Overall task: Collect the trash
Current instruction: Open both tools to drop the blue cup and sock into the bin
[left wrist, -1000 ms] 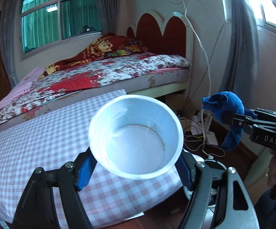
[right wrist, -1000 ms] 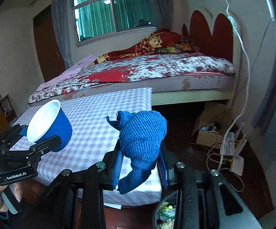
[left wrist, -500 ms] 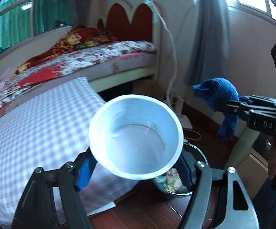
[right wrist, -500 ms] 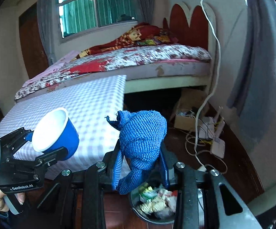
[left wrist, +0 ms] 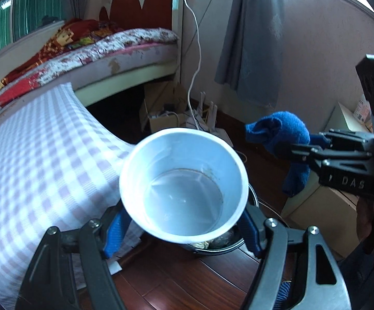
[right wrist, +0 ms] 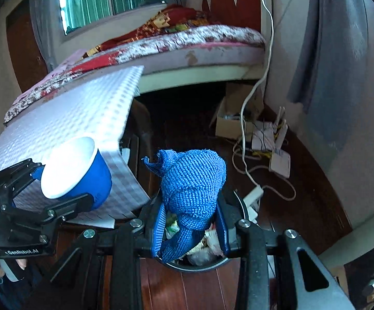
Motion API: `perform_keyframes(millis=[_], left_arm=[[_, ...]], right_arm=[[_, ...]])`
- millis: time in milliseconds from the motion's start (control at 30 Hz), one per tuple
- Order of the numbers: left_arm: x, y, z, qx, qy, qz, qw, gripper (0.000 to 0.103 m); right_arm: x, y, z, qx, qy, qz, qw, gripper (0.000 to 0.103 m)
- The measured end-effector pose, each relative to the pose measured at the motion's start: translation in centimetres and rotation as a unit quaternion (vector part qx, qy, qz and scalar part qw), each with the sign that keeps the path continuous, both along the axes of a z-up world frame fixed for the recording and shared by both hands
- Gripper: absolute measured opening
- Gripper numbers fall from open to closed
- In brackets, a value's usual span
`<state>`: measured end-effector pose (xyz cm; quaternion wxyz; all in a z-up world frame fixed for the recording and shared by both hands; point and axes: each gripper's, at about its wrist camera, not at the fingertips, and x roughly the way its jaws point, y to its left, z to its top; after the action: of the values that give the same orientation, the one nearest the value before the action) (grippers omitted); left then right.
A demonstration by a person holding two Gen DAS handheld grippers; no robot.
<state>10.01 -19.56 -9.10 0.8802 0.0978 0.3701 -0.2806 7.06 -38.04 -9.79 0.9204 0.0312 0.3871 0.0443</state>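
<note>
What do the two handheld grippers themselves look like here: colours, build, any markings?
Both are black, angular linkage frames with silver bolts and blue finger pads. The left gripper is lettered "GenRobot.AI" on a white handle; the right gripper shows "DAS". Bare hands hold them.

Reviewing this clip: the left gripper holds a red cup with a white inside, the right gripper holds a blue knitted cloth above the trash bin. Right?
Not quite: the cup is blue outside, not red, as the right wrist view shows. Otherwise correct: the left gripper holds it, white inside, and the right gripper holds the blue knitted cloth above the trash bin.
</note>
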Motion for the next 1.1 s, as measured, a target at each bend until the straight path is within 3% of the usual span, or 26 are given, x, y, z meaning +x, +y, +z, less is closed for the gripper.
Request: perform_keyframes(millis=[700, 767, 833, 967, 1033, 1100], left_arm=[[3.4, -5.5, -9.5, 0.019, 0.119, -0.015, 0.9926, 0.076], [3.6, -5.7, -10.2, 0.022, 0.128, -0.015, 0.9914, 0.079], [4.2, -5.4, -10.9, 0.029, 0.138, 0.001, 0.9901, 0.096], [3.8, -4.1, -11.9, 0.043, 0.138, 0.032, 0.989, 0.099], [3.7, -3.3, -12.3, 0.051, 0.133, 0.052, 0.9884, 0.101], [3.6, -2.5, -12.6, 0.054, 0.133, 0.062, 0.9877, 0.102]], right_arm=[[4.9, -3.0, -11.5, 0.012, 0.118, 0.029, 0.992, 0.036], [5.3, -3.0, -12.0, 0.016, 0.119, 0.037, 0.992, 0.041], [5.7, -3.2, -12.9, -0.002, 0.128, 0.023, 0.992, 0.079], [5.7, -4.1, -14.3, -0.001, 0.146, 0.004, 0.989, 0.082], [5.6, -4.2, -14.6, 0.002, 0.149, -0.005, 0.989, 0.096], [5.5, -4.0, -14.7, -0.003, 0.151, -0.007, 0.989, 0.101]])
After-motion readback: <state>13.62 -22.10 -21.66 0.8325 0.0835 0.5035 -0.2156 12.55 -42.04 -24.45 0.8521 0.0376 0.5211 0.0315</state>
